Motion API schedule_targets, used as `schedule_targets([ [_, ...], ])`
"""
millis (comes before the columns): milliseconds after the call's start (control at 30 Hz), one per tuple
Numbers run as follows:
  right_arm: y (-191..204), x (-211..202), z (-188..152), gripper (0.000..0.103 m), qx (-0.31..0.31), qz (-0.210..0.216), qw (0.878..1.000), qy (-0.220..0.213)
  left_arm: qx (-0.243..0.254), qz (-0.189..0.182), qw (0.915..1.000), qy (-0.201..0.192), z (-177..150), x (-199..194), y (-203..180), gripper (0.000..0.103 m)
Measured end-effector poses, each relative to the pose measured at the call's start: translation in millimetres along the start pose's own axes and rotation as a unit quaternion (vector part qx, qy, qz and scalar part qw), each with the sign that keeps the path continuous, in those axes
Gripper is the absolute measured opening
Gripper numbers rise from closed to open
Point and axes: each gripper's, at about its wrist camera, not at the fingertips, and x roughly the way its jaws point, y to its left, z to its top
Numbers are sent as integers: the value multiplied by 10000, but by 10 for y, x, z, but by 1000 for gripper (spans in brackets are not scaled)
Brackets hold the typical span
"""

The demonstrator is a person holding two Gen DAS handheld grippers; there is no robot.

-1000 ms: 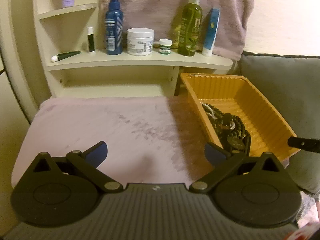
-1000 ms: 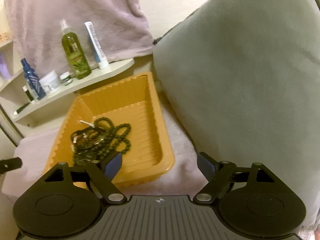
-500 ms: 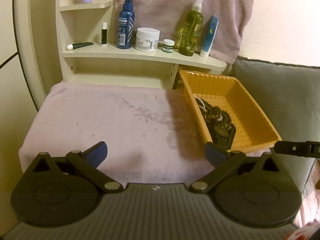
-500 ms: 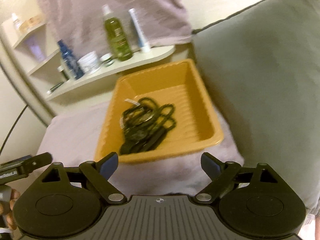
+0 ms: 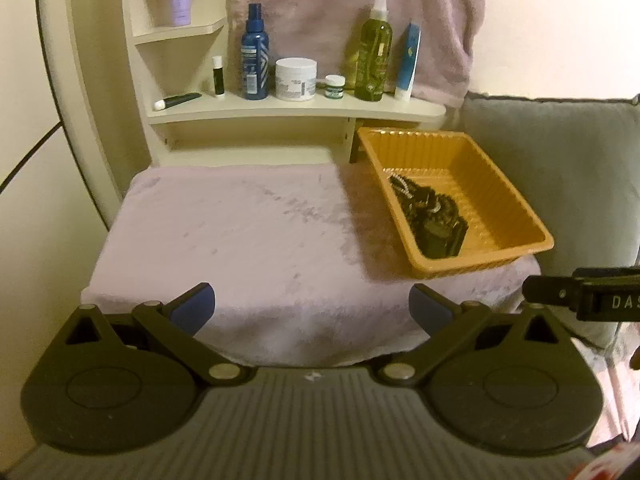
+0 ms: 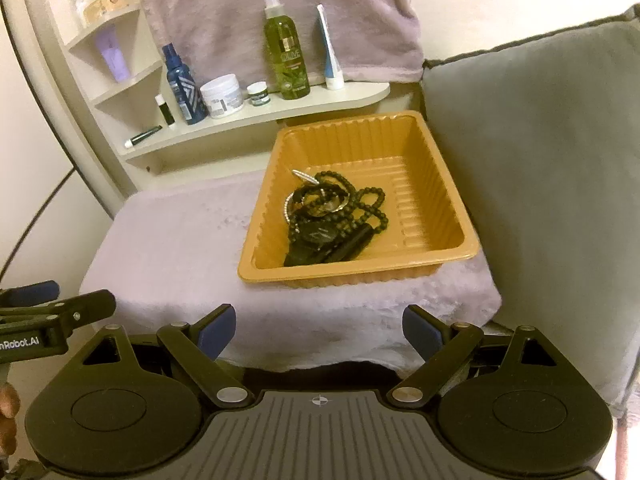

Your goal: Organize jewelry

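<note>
Bottles (image 6: 285, 55) and jars (image 6: 222, 95) line the shelf (image 6: 256, 118); grey cushion (image 6: 540, 184) right.

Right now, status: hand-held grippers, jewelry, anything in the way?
Left hand-held gripper open, empty. Right hand-held gripper open, empty. Jewelry piled in orange tray. Nothing in the way.

Cream wall (image 5: 560, 20), cream shelf unit (image 5: 280, 110), grey cushion (image 6: 540, 180), warm dim light

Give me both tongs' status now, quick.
Left tongs: open, holding nothing.
Right tongs: open, holding nothing, jaws just opened a little wider.
</note>
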Motion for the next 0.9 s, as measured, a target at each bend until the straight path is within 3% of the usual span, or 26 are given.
schedule_targets([
  [900,278,-97,-66,90,-329,28,9994,57,-84,35,10000,-36,-94,-166,37,103],
])
